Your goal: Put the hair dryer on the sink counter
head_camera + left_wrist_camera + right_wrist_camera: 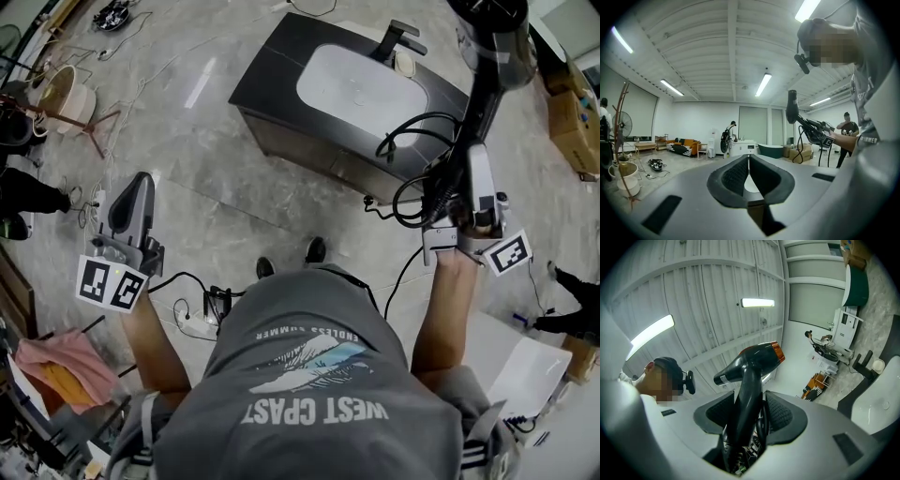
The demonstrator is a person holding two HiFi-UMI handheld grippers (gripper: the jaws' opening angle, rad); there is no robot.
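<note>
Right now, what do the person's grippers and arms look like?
The left gripper and the right gripper both have smooth light-grey shells, with dark textured pads lining the jaws. Each carries a cube with black-and-white square markers at its rear: the left marker cube and the right marker cube. The person wears a grey short-sleeved T-shirt with white print; the forearms are bare.

Head view: cream pot (64, 92) on wooden stand at 10 o'clock, cardboard box (574, 127) at 2, pink cloth (47, 361) at 8, white panel (534, 370) at 4. Cables (192, 309) on marble floor (206, 187) nr ctr. Left gripper view: orange sofa (686, 146) at 9, green bathtub (770, 150) ctr, standing fan (622, 124) at 9, far edge.
</note>
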